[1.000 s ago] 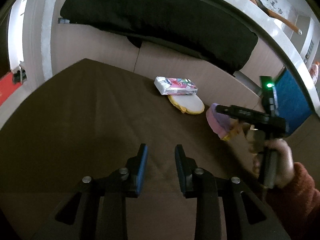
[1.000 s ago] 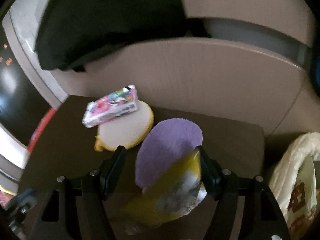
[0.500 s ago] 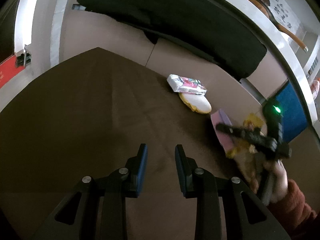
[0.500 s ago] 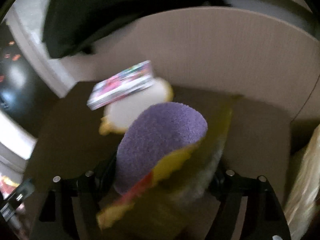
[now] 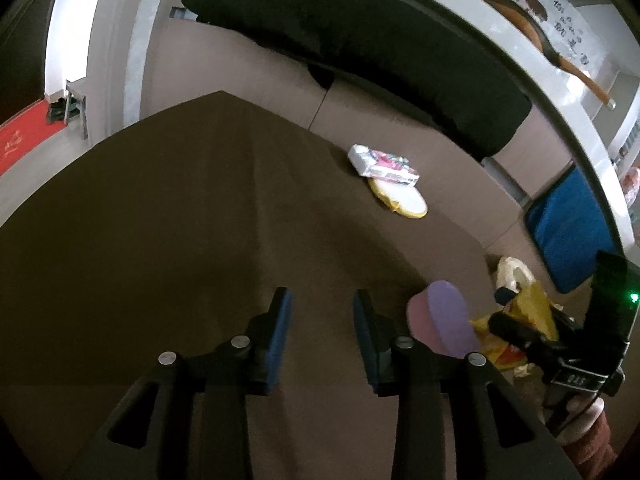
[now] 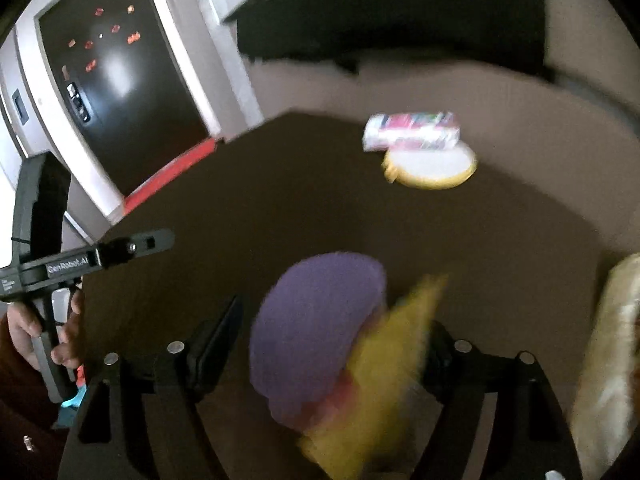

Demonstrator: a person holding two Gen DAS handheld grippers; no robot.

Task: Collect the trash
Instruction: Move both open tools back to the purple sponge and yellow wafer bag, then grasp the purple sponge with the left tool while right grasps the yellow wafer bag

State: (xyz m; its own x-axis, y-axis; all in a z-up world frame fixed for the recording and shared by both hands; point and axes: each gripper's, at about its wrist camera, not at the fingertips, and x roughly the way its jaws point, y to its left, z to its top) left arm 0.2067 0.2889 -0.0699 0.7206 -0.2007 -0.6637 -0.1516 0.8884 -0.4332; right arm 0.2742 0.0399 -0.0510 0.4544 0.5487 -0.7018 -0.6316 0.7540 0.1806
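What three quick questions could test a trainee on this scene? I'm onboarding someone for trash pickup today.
1. True or false: the left tongs are shut.
2. What sits between the right tongs? A) purple pad and yellow wrapper B) a bottle C) nothing
3. Fill in: the tissue pack rests partly on a ____-rimmed round pad.

Key: 1 false; 2 A; 3 yellow.
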